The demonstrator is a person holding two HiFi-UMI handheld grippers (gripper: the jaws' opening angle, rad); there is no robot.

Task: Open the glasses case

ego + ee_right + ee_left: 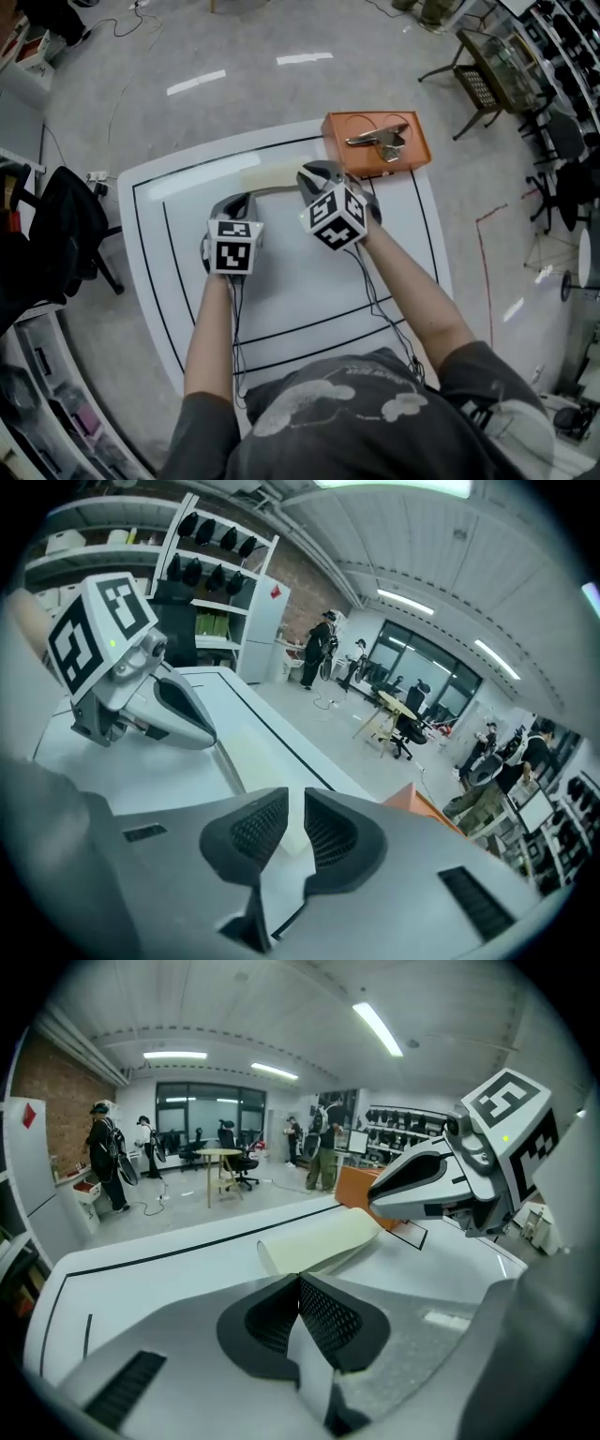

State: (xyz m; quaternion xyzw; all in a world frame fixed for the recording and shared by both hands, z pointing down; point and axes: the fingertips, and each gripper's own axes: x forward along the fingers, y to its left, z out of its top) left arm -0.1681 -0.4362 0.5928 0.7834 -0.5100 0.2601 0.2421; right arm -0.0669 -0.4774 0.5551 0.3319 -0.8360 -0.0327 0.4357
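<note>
White tabletop ruled with black rectangles fills the middle of a busy lab, with chairs, shelving and people standing far back. Near its far edge lies the cream glasses case, flat on its long side and closed; just beyond it sits an orange tray holding something metallic that is too small to name.

The left gripper points at the case's left end from close by but apart from it. Its own view shows its pads pressed together at the tips with nothing between them and the case lying just ahead. The right gripper hangs over the case's right end; its jaws stand a narrow slit apart, and the pale case shows beyond the slit rather than pinched in it.

One tool at each end looks like a deliberate set-up — one to steady the body, the other to work the lid. As a judgement, opening has not begun: neither tool has a hold. The next move likely needs the left jaws to spread first, since shut tips can only push, and a smooth case on a slick table could slide away.
</note>
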